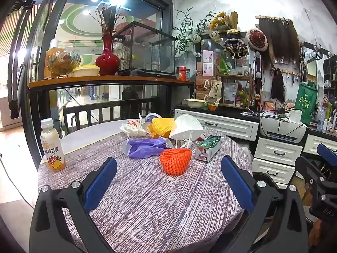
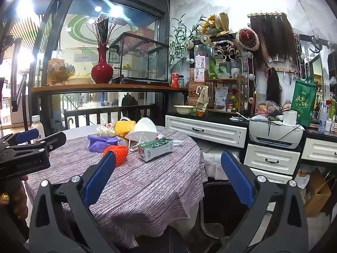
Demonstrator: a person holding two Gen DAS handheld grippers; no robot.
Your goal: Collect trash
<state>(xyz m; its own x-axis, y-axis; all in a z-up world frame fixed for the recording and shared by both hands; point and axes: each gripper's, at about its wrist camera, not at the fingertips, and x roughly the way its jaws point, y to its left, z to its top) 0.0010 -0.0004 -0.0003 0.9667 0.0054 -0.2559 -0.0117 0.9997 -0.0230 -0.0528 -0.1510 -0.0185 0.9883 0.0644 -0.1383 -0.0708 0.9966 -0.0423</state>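
Trash lies in a heap at the far side of the round table (image 1: pixel 147 200): an orange foam net (image 1: pixel 175 160), a green and white carton (image 1: pixel 208 148), a purple plastic bag (image 1: pixel 145 147), a white mask (image 1: pixel 186 127), a yellow foam net (image 1: pixel 163 124) and crumpled wrappers (image 1: pixel 132 127). My left gripper (image 1: pixel 168 164) is open and empty, low over the table, just short of the orange net. My right gripper (image 2: pixel 168 160) is open and empty at the table's right edge, the carton (image 2: pixel 155 148) ahead of it and the orange net (image 2: pixel 118 152) by its left finger.
A juice bottle (image 1: pixel 52 145) stands at the table's left edge. White drawers (image 1: pixel 273 154) with a printer (image 1: pixel 282 127) stand to the right. A dark bin with a white liner (image 2: pixel 214 164) sits beside the table. A shelf with a red vase (image 1: pixel 107 58) is behind.
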